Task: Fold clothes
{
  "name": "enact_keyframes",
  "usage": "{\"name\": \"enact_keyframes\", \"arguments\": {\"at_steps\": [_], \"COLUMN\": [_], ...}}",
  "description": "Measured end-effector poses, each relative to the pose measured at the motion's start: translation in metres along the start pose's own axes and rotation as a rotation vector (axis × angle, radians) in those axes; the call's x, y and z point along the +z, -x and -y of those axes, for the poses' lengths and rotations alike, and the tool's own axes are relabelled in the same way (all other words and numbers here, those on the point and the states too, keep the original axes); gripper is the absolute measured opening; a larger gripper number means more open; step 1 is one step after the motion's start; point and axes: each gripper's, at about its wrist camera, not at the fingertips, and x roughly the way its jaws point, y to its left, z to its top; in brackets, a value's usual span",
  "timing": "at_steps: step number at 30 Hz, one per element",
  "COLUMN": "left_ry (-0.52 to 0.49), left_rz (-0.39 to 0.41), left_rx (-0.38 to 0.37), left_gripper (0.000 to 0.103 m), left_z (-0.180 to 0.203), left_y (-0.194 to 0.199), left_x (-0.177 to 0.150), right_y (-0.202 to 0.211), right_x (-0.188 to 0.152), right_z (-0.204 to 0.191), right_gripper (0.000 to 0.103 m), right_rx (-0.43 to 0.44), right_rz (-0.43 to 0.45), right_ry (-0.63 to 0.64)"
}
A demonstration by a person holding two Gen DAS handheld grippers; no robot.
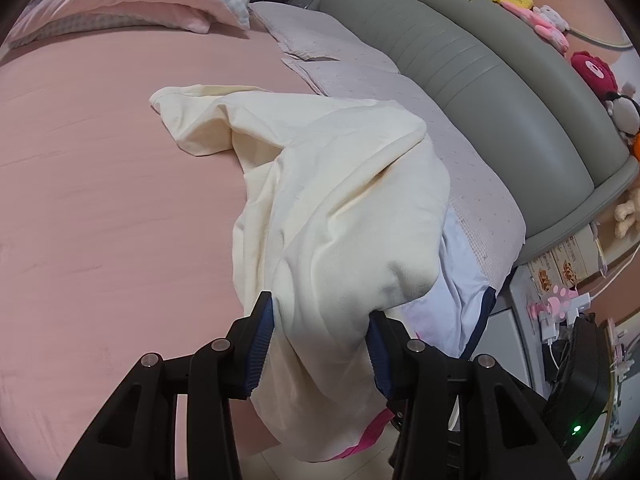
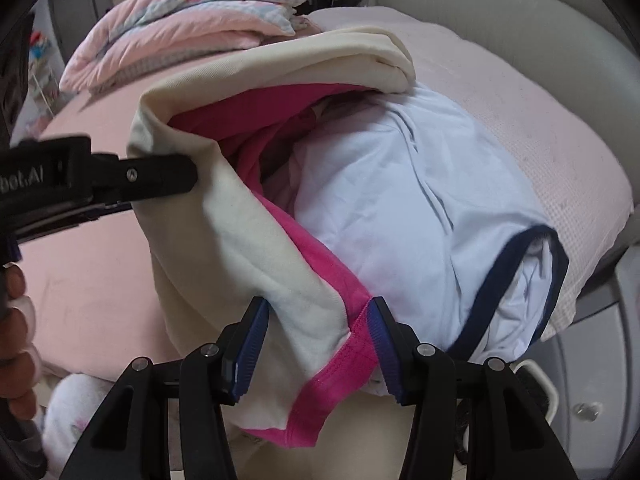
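Cream cloth (image 1: 332,184) lies over the pink bed (image 1: 100,200). Left tongs (image 1: 320,344) squeeze its edge. Right tongs (image 2: 318,344) squeeze cream cloth and pink cloth (image 2: 340,356) together, beside a pale blue shirt (image 2: 400,208).

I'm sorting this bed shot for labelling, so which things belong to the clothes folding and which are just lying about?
Job: cream garment, pink garment, white navy-trimmed top, left claw, right claw.
Lying about: folded quilt, pillow, plush toys, headboard.
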Motion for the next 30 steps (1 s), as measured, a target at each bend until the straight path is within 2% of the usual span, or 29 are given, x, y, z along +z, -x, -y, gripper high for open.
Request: {"name": "enact_keyframes", "arguments": {"at_steps": [11,15,17,20,23,30], "left_ry": [0.016,0.011,0.006,0.01,0.014,0.029], "left_rz": [-0.022,-0.03,-0.026,-0.014,0.002,0.048], "left_rx": [0.0,0.0,0.006,0.019,0.034,0.062], "left_gripper": [0.04,0.04,0.04,0.04,0.036,0.032], "left_z": [-0.003,-0.003,-0.003,-0.005,-0.007,-0.014], "left_y": [-0.001,-0.002,-0.002,0.0,0.002,0.015], "left_x": [0.002,0.003,0.002,0.002,0.002,0.003], "right_y": [-0.013,-0.016,-0.017,-0.016,-0.013,0.002], "right_x": [0.003,0.003,0.004,0.004,0.004,0.004], "right_z": [0.002,0.002,0.003,0.003,0.003,-0.005], "right_gripper": [0.05,0.037,0.024,0.016,0.013,0.011], "right_rx": [-0.041,-0.046,-0.03,-0.016,0.017,0.082], "right_rz": [0.013,-0.001,-0.012,-0.018,-0.021,-0.007], "right_ry": [-0.031,-0.025,-0.034,-0.05,-0.062,-0.088]}}
